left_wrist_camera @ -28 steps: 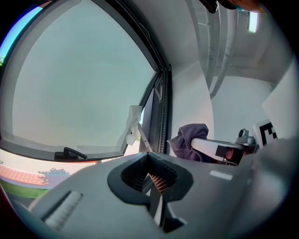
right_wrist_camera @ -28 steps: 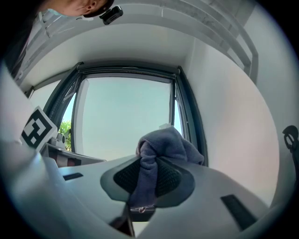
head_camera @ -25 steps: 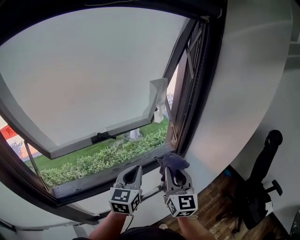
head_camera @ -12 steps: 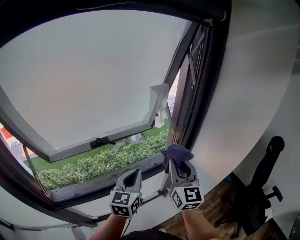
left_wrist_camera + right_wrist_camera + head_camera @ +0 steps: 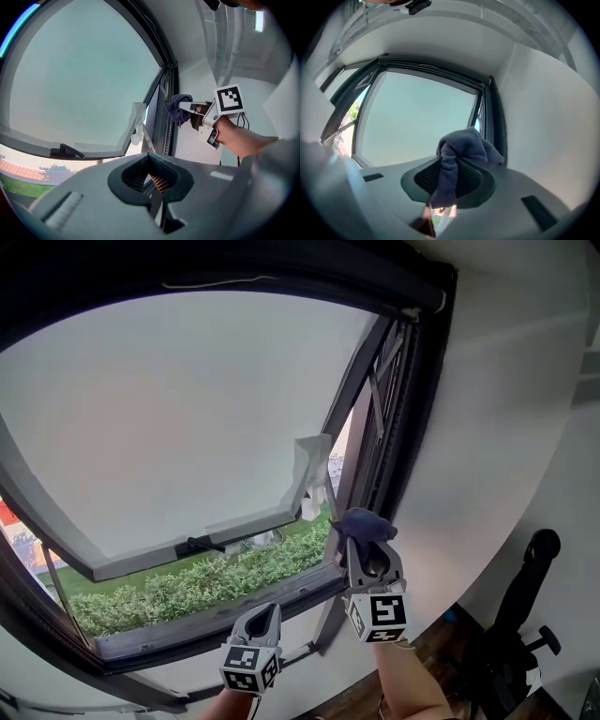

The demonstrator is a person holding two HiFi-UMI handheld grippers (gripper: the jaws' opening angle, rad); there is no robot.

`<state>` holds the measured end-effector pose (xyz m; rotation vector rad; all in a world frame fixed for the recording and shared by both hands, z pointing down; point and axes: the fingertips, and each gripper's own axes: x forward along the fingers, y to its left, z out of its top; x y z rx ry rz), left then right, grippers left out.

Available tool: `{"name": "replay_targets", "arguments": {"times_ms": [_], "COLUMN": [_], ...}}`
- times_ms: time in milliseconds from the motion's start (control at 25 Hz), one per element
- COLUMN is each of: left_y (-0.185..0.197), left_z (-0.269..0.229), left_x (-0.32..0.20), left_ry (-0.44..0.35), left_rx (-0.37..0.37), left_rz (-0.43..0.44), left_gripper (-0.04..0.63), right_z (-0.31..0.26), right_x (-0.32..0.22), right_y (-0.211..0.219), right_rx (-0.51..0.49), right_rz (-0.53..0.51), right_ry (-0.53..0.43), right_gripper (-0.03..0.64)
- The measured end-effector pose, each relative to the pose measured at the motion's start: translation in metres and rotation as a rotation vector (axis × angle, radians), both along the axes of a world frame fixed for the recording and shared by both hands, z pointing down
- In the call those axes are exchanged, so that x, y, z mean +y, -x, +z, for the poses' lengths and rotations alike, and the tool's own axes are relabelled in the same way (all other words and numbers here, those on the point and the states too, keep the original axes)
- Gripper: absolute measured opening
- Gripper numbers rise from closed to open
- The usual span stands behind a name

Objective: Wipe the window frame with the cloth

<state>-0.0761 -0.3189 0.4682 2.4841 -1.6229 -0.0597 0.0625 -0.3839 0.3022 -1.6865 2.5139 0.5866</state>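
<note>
right gripper [image 5: 363, 542]: jaws clamped on a bunched dark blue-grey cloth [image 5: 362, 522], which pokes out past the tips; centre-right of the head view.
left gripper [image 5: 263, 613]: jaws together with nothing between them; low at bottom centre, well below the other one.
task surface: dark metal window frame [image 5: 392, 427]; its side post runs from the lower middle up to the upper right of the head view.
key relation: the cloth sits just beside the lower part of that post, toward the picture's left of it; i cannot tell whether it touches. the post's long axis climbs away above the cloth.
nearer arm: the right one by far.
next move, as i judge it: press the cloth onto the post and stroke along its length.
nearby: pale frosted open sash [image 5: 187, 409] at centre left, a torn white film scrap [image 5: 312, 470] on its corner just above-left of the cloth.
</note>
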Motion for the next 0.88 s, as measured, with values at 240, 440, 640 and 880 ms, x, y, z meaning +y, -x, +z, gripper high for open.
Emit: {"name": "replay_targets", "arguments": {"times_ms": [240,440,640,880], "left_y": [0.004,0.007,0.008,0.015], "left_z": [0.004,0.002,-0.002,0.004], "left_x": [0.004,0.005,0.004,0.007], "left_ry": [0.006,0.002,-0.008,0.004], "left_rx": [0.020,0.026,0.024,0.027], "left_rz": [-0.002,0.000,0.004,-0.003], "left_gripper": [0.008,0.008,0.008,0.008], "right_z": [-0.036,-0.063,-0.102,-0.163], "right_x": [-0.011,-0.020,-0.036,-0.059], "right_y": [-0.003,0.000,0.002,0.003], "right_rx": [0.064,0.116,0.113,0.127], "right_rz": [0.040,0.062,0.080,0.138], "right_ry": [-0.054,-0.092,-0.129,-0.195], "right_gripper": [0.075,0.075,0.075,0.075]}}
